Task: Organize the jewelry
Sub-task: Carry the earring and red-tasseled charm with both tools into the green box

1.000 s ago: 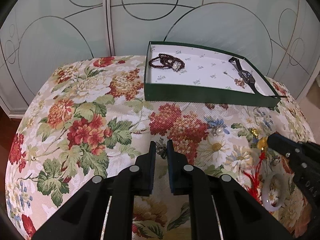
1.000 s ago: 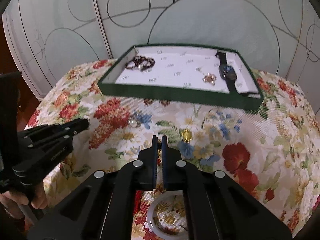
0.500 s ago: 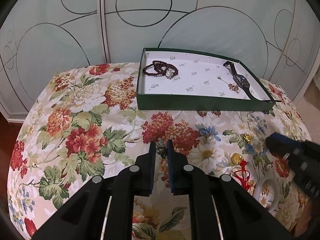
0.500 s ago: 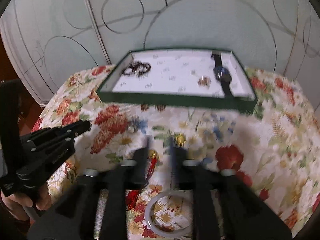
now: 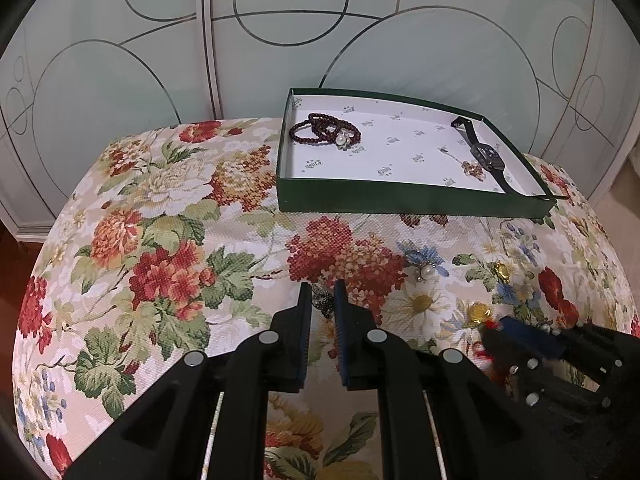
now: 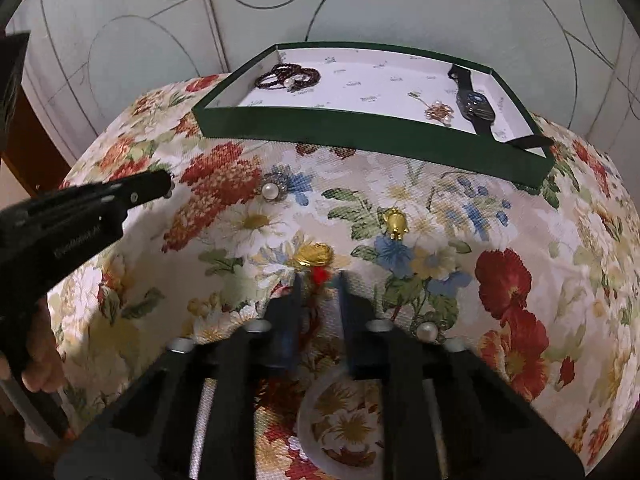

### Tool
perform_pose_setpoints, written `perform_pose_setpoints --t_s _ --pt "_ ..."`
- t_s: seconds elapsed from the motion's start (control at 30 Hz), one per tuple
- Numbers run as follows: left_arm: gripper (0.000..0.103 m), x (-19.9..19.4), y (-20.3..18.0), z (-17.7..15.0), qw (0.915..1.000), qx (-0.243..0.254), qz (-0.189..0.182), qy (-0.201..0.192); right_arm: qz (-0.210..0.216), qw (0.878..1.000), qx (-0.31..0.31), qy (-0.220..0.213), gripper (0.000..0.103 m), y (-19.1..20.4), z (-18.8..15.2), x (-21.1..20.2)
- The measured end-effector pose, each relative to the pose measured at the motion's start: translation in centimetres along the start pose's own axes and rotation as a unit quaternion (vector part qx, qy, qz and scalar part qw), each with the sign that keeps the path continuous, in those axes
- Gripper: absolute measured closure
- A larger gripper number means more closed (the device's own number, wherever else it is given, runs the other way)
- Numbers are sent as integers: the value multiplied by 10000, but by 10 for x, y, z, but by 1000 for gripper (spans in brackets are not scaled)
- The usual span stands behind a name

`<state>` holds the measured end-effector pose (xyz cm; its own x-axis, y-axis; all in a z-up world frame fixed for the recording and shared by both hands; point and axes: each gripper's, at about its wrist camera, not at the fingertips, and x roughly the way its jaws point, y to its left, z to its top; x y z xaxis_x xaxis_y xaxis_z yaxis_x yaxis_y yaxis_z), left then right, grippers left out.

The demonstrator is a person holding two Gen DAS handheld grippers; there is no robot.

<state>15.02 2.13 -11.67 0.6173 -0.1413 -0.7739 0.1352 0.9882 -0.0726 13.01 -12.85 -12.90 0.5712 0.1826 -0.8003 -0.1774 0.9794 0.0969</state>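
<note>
My left gripper (image 5: 322,300) is shut on a small dark brooch (image 5: 325,304) and hangs over the floral cloth (image 5: 180,220); its tip also shows in the right wrist view (image 6: 166,184). My right gripper (image 6: 319,280) is low over a pendant, and its jaws are closing around the red cord (image 6: 319,275), with a gap still on both sides. The pendant's gold charm (image 6: 316,254) lies just past the fingertips. Its white ring (image 6: 340,420) lies under the gripper body. The green tray (image 5: 400,200) stands at the back.
The tray holds dark bead bracelets (image 5: 324,132), a black watch (image 5: 486,156) and a small gold piece (image 5: 474,168). Loose on the cloth lie a pearl brooch (image 6: 270,190), a gold figure (image 6: 394,222) and a pearl (image 6: 426,332). Glass panels (image 5: 280,60) rise behind.
My right gripper was shut, opened wide while dropping toward the pendant, and now has narrower jaws around the red cord. The left gripper keeps still with the brooch.
</note>
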Motion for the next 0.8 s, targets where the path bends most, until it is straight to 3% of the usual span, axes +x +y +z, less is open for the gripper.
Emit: perform_pose_setpoints --t_s 0.17,0.47,0.8 --pt "92 0 -2 1 10000 6 -4 -10 67 10000 41 -36 96 -3 1 -3" --pt "92 -5 -9 14 9999 42 -64 -75 93 9985 83 -539 97 -9 24 -39" --pt "92 -8 -27 71 9991 216 -119 -341 -84 9924 165 -1217 97 -39 80 -77"
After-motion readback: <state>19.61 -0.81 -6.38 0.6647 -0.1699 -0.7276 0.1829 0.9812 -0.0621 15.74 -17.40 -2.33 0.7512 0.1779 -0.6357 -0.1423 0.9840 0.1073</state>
